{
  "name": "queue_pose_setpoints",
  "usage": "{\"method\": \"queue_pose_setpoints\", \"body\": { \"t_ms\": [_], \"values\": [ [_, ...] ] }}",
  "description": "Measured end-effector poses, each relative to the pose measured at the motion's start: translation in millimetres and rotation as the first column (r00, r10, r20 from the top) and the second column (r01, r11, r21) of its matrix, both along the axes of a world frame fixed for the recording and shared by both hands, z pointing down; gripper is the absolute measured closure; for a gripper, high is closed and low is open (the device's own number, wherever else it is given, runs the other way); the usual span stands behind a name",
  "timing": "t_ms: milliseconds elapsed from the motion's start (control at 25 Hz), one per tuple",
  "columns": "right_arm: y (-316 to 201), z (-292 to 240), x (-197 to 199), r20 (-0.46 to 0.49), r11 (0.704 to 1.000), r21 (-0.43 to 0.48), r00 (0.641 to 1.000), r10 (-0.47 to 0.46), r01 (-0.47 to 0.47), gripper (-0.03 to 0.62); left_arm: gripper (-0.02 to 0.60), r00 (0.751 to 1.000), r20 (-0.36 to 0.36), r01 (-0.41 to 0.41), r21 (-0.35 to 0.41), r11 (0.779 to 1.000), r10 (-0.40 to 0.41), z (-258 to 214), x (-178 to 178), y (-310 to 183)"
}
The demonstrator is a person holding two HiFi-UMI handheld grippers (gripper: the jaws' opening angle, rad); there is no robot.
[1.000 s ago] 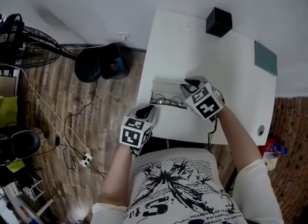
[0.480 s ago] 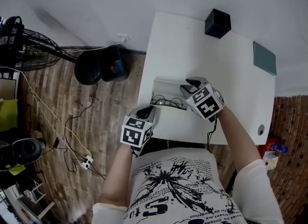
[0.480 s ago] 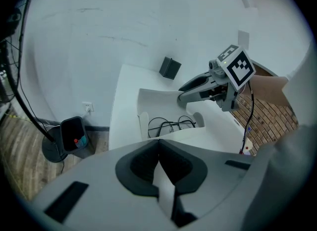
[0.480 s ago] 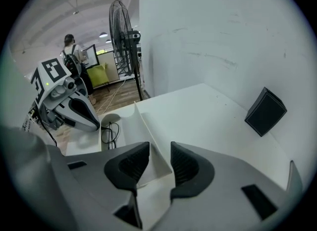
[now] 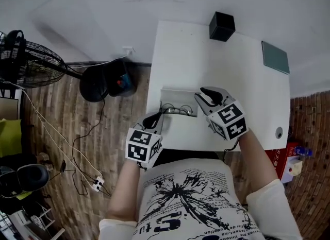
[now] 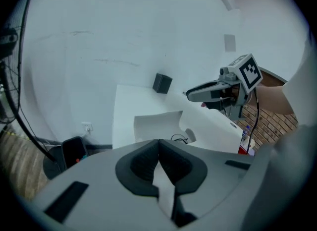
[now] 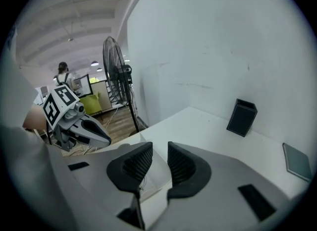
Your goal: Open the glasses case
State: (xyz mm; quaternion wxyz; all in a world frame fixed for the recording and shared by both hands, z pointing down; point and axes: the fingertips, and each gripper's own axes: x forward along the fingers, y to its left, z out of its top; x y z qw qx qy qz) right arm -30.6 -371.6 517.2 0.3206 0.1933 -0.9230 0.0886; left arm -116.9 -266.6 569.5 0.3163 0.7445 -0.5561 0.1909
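The white glasses case (image 5: 178, 99) lies open near the front left of the white table (image 5: 237, 79), its lid raised, with dark-rimmed glasses (image 5: 179, 111) inside. In the left gripper view the case (image 6: 156, 122) shows ahead with the glasses (image 6: 180, 138) in it. My left gripper (image 5: 153, 121) hangs off the table's front left, short of the case; its pads meet with nothing between them (image 6: 158, 148). My right gripper (image 5: 207, 95) hovers by the case's right end, clear of it. A narrow gap shows between its pads, and it holds nothing (image 7: 159, 163).
A black box (image 5: 222, 26) stands at the table's far edge and a grey-green pad (image 5: 275, 57) lies at the far right. A cable hole (image 5: 279, 130) sits near the right front corner. On the wooden floor to the left are a fan (image 5: 26, 53), a black bag (image 5: 105, 74) and cables (image 5: 62, 131).
Both grippers have risen and drawn back a little from the case. The right one has come away from the lid's right end. The case stays open where it was.
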Motion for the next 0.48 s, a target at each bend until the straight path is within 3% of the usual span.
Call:
{"method": "queue_pose_setpoints", "body": {
  "t_ms": [240,480],
  "values": [
    [17,-53,24,0.162,0.990,0.077,0.981,0.103,-0.117,0.545,0.568,1.000,0.024,-0.017,0.182,0.983,0.012,-70,4,-3],
    [18,-97,53,0.269,0.960,0.137,0.942,0.202,-0.245,0.579,0.568,0.998,0.055,-0.051,0.363,0.930,0.034,-148,6,-8]
  ]
}}
